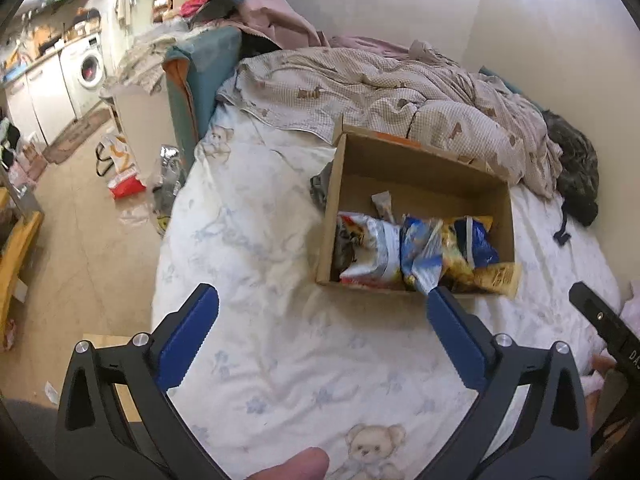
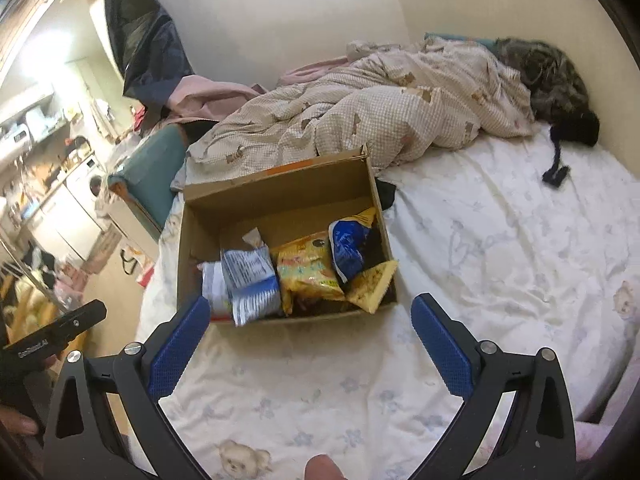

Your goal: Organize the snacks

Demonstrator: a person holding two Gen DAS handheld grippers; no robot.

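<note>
Box [image 2: 276,196]: plain brown cardboard, orange strip on rim at 12 o'clock. Inside: white-and-blue bag [image 2: 250,280] at 9 o'clock, yellow bag [image 2: 308,276] centre with pastel print, deep blue bag [image 2: 348,244] at 2 o'clock, pale yellow packet [image 2: 370,286] at 4 o'clock. Sheet [image 2: 500,248]: white, faint blue flowers, teddy bears. Duvet [image 2: 380,116]: beige gingham, brown bear motifs. Both grippers [image 1: 322,312] [image 2: 310,320]: black frames, blue textured pads [image 2: 442,350].

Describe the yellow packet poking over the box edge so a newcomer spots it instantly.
On the bed sits an open cardboard box holding snack bags. At its near right corner, the pale yellow packet leans out over the rim, beside a blue bag; it alone overhangs.
</note>
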